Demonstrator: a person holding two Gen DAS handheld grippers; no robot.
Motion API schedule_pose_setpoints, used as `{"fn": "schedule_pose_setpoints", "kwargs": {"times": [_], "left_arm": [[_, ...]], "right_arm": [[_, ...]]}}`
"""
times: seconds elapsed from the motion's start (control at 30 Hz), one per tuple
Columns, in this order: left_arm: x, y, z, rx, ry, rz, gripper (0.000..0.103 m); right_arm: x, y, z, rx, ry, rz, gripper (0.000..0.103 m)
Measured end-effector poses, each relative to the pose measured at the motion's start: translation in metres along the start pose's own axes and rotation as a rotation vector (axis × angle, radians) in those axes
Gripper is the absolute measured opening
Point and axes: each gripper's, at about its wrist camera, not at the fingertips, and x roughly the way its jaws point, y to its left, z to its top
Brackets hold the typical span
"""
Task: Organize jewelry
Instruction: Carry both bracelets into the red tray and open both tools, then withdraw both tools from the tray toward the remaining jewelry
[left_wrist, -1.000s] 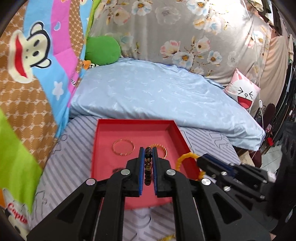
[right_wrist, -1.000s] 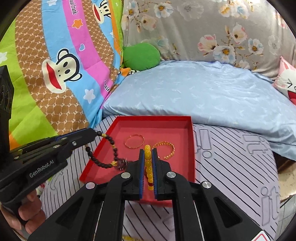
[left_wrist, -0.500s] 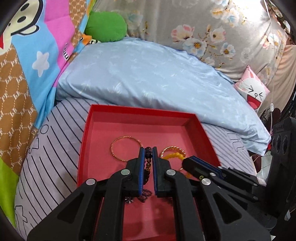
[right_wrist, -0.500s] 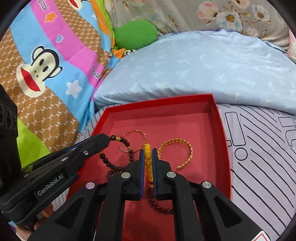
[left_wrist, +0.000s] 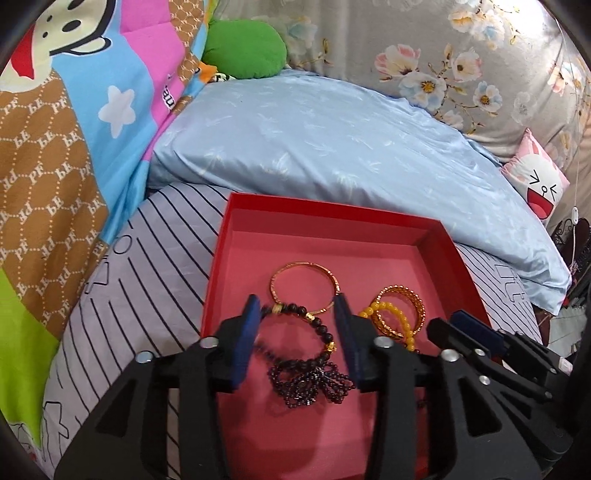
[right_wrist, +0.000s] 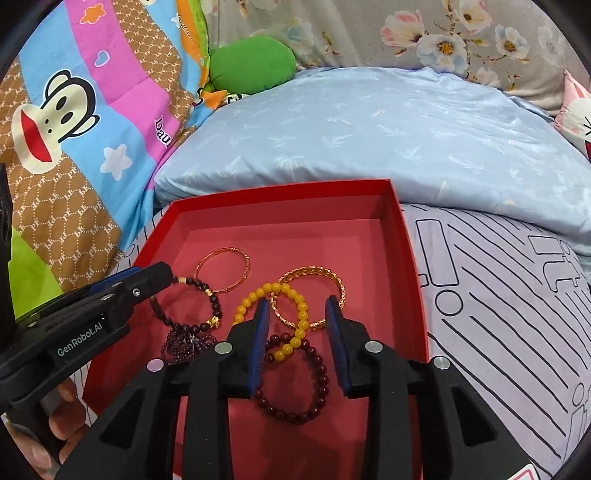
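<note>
Red tray (right_wrist: 410, 258), shallow, on striped bed sheet (right_wrist: 498, 295); holds all jewelry in view.

Contents, lying on tray floor:
- Dark beaded bracelet (left_wrist: 314, 325) with gold accents and tasselled bead cluster below; lying between the spread fingers of left gripper (left_wrist: 297, 314), gripped by neither.
- Yellow beaded bracelet (right_wrist: 273, 317), flat, overlapping gold chain bangle (right_wrist: 314, 291) and touching dark red beaded bracelet (right_wrist: 295, 384); lying partly between the parted fingers of right gripper (right_wrist: 297, 310), not pinched.
- Thin gold bangle (right_wrist: 223, 269), toward tray's far half, just beside dark beaded bracelet; whether touching, cannot tell.

Tongs: both pairs wide, holding nothing, low over tray's near half.

Step in hand, by judgement: release of two bracelets into tray, apparently complete. Pieces crowded and overlapping in near half; far half bare.

Next move, by judgement: lift both grippers straight clear without snagging tassel or beads; then either search for further loose pieces outside tray (none visible in either view) or separation of overlapped yellow, gold and red pieces. Separation calls for narrow pinch on single strand, slow drag toward bare floor.

Surroundings: light blue pillow (left_wrist: 351, 147) behind tray; cartoon monkey blanket (right_wrist: 74, 110) at left; green cushion (right_wrist: 251, 62); floral fabric (left_wrist: 443, 55) at rear.
</note>
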Motion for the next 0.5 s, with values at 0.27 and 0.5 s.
{"fn": "schedule_pose_setpoints", "kwargs": {"times": [0.27, 0.5], "left_arm": [[-0.022, -0.008, -0.004, 0.032, -0.033, 0.038, 0.047], [-0.052, -0.016, -0.017, 0.059, -0.062, 0.066, 0.047]], "right_arm": [[-0.030, 0.007, -0.004, -0.021, -0.044, 0.012, 0.037], [-0.066, 0.013, -0.017, -0.041, -0.083, 0.012, 0.039]]}}
